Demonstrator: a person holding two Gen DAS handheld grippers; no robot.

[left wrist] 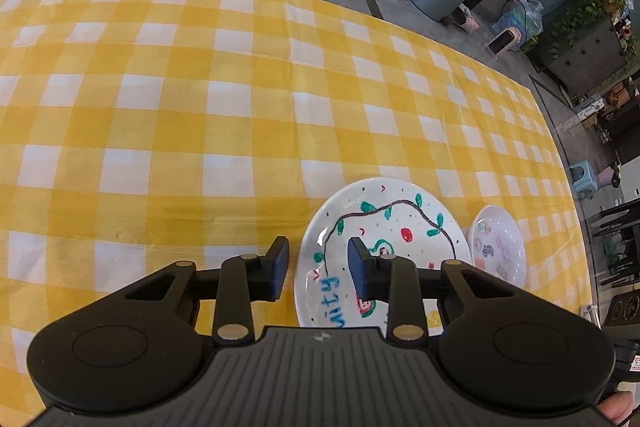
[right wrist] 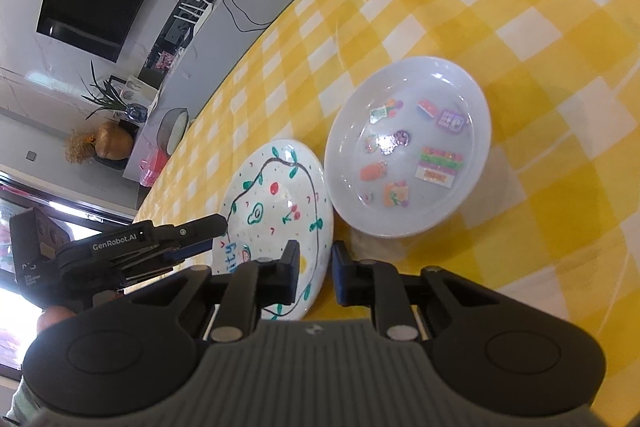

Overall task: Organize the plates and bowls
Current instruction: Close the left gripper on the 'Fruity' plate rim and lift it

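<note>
Left tool [left wrist: 318, 269] and right tool [right wrist: 316, 273]: both part-open, straddling opposite rim edges of the painted plate [right wrist: 276, 211], pads not yet seen pressing. Squared, even closure is being advised. Sticker bowl [right wrist: 408, 151] is sitting just beyond, crowding the lift on the checked counter [left wrist: 200, 107].

A table [left wrist: 200, 87] is covered by a yellow-and-white checked cloth [right wrist: 540, 7]. Two dishes are carried directly on the cloth: a white hand-painted plate [left wrist: 384, 223], drawn with a dark looping vine, green leaves, red fruit and blue lettering, and a white sticker-decorated plate [right wrist: 408, 147]. The two are set just beside each other, their rims nearly touching.
</note>
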